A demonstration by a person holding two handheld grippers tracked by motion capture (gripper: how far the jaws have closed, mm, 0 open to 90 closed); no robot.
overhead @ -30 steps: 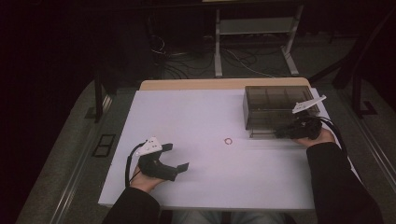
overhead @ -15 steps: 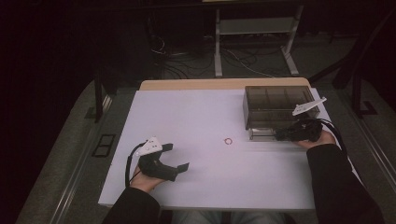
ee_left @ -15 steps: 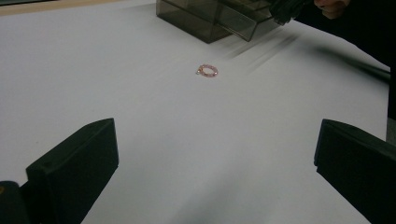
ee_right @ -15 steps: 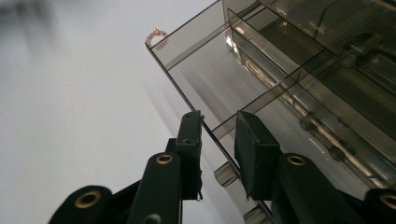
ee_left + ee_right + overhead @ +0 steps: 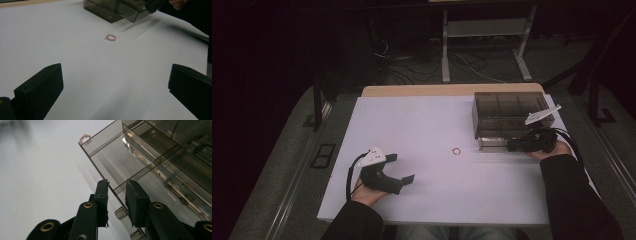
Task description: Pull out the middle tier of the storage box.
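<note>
A smoky clear plastic box (image 5: 507, 112) with compartments stands at the table's right. Its lower drawer (image 5: 110, 162) is pulled out a little towards the table's middle. My right gripper (image 5: 117, 186) sits astride the drawer's thin front wall, shut on its small clear handle (image 5: 121, 213). In the high view this right gripper (image 5: 512, 146) lies level at the drawer's front. A small pink bead ring (image 5: 456, 151) lies on the white table, left of the drawer. My left gripper (image 5: 401, 168) rests near the front left, open and holding nothing, with the ring (image 5: 111, 37) well ahead of it.
The white tabletop (image 5: 422, 125) stretches wide between the two hands. A metal stand (image 5: 484, 45) and loose cables (image 5: 412, 65) are on the dark floor beyond the far edge. The person's dark sleeves (image 5: 572, 200) come in from the bottom.
</note>
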